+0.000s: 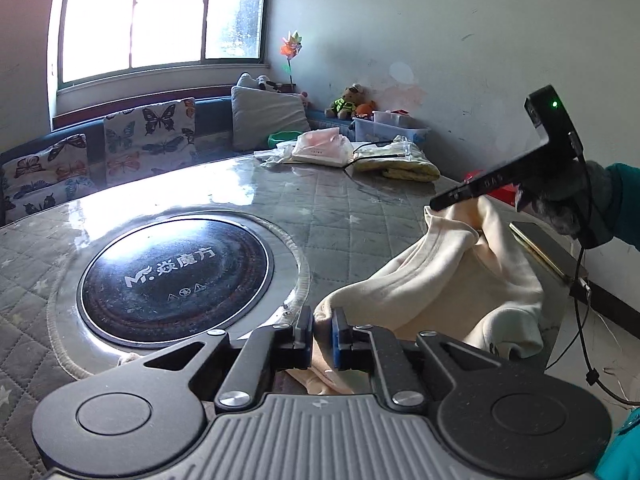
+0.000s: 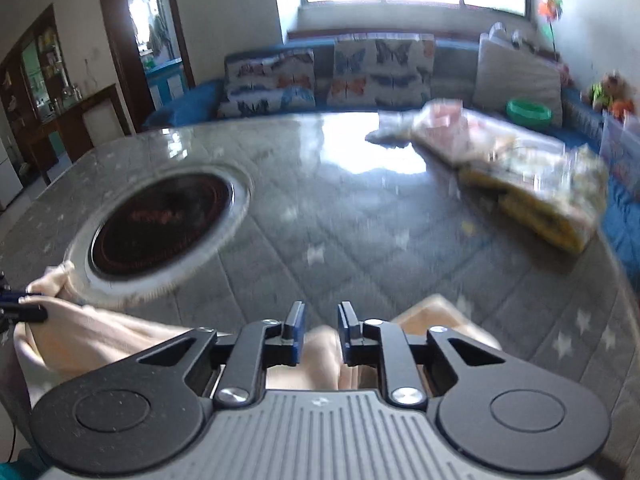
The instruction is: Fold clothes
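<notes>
Left gripper [image 1: 322, 326] pinches an edge of the cream garment [image 1: 448, 276]; right gripper [image 2: 321, 330] pinches another part; garment held between them above the quilted table [image 1: 320, 208]

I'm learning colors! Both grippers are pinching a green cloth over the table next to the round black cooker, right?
Not quite: the cloth is cream, not green, as the left wrist view shows. Both the left gripper and right gripper pinch it beside the round black cooker.

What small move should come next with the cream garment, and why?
Probably draw both grippers apart and lower it onto the table. The left gripper and right gripper each pinch the cream garment, which hangs bunched between them.
</notes>
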Demonstrator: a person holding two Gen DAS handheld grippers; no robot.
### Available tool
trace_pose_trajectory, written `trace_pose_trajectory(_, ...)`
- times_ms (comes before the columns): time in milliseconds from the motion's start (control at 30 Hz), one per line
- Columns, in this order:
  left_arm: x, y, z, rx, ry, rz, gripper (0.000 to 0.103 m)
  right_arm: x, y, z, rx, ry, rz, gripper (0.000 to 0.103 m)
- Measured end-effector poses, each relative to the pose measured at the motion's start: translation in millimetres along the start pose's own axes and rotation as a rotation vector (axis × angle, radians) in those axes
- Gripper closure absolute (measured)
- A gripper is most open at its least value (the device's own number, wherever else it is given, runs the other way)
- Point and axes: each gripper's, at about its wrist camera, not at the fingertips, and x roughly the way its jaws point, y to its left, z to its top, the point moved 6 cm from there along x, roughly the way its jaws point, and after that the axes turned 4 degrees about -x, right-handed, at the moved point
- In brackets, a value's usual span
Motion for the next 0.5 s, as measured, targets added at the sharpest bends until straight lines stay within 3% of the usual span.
trace_pose_trajectory(167,2.2,5.3,3.1,-0.012,-0.005,0.009,0.093,4.2,3.1,-15.8,-0.023,0.044,0.015,0.085)
trace_pose_trajectory(233,2.6,8.8,5.1,-0.019,-0.007,0.025,0.093,5.5,8.7,-14.9,-0.055,0.05,0.025,0.094)
trace_pose_trajectory(500,-6.3,49.6,20.6,-0.081,-0.031,0.138,0.094,13.3,32.2,35.3,-0.104,-0.057,0.024,0.099)
